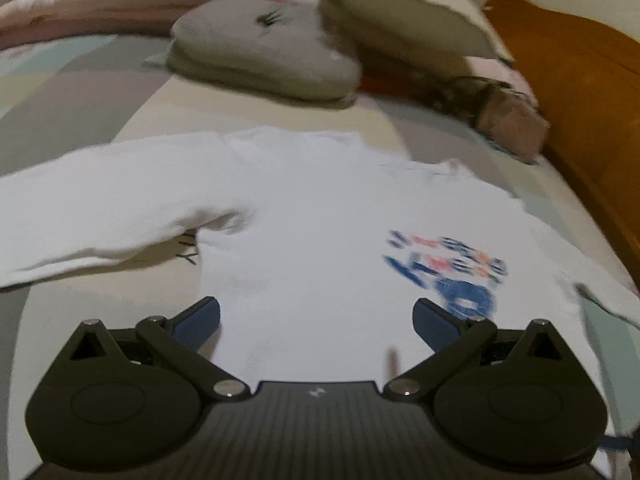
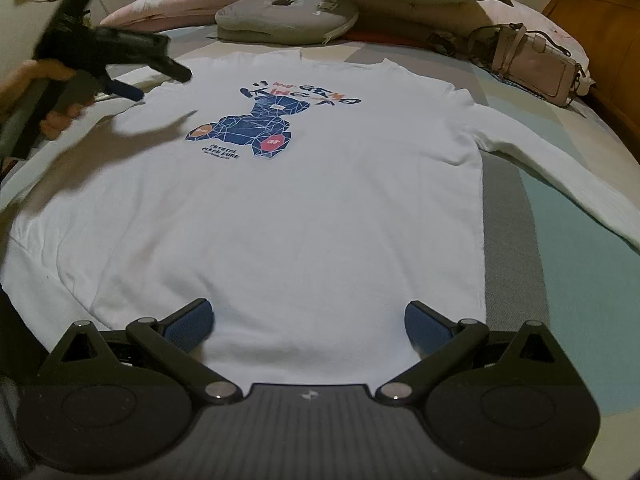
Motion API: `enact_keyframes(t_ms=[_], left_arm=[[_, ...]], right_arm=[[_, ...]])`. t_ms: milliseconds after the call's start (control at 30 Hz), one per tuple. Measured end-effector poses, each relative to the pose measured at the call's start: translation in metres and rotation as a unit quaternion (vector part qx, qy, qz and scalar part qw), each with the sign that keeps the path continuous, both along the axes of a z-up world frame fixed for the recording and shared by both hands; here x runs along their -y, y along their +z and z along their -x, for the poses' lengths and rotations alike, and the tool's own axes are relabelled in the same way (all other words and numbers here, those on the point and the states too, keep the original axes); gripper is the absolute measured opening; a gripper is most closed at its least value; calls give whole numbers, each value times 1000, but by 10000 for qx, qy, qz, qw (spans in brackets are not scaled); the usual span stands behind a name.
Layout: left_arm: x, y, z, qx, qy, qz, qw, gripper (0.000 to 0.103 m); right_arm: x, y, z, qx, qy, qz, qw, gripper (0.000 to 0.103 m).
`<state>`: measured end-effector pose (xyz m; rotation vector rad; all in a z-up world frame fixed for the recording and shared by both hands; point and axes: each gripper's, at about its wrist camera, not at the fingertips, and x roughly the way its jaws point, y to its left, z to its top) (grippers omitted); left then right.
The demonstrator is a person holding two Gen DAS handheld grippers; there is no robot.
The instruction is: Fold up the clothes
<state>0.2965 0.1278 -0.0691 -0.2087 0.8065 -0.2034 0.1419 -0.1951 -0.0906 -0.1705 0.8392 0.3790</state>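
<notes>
The white shirt [image 2: 280, 208] lies flat on the bed [image 2: 560, 216], print up, sleeves out – no fold shows – and both the left tool [image 1: 318, 316] and right tool [image 2: 308, 320] hover spread and empty, so a fold would need a pinch on sleeve or hem.

The long-sleeved shirt [image 2: 304, 208] is seen as soft, matt white knit cloth, with a flat blue-and-red print [image 2: 256, 128] laid on it. The right gripper [image 2: 310, 322] is built of matt black plastic — its pads [image 2: 188, 322] are faced in blue, finely textured rubber, its pivots capped in shiny metal. The handbag [image 2: 532, 66] is shown in smooth pink leather-like material; the headboard [image 1: 580, 92] is made of glossy orange-brown wood.
</notes>
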Motion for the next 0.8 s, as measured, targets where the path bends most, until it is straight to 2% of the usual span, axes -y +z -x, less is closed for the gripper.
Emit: enact_keyframes(t_ms=[67,200,467,567,700,800], left_arm=[[13,6,20,25,-378,-125,9992,102],[46,4,63,-195,-1100,-728,9911,102],[57,-22,132,-472,-1428,-1455,9779,102],[61,-13,143,-404,-1528,-1590,9745,102],[68,-1,151,-197,-1686,-1520,9737,102],[69,-10,156,-341,-1670,-1379,9757,102]], right_arm=[[0,0,0,-7,2,4,10000,103],[1,-1,1,32,-5,-19,10000,103],[2,-2,3,124,-38,-66,9999,103],[2,-2,2,118,-12,-63,9999,103],[2,-1,0,64,23,-27,10000,103],[2,-1,1,86,-6,-32,10000,103]])
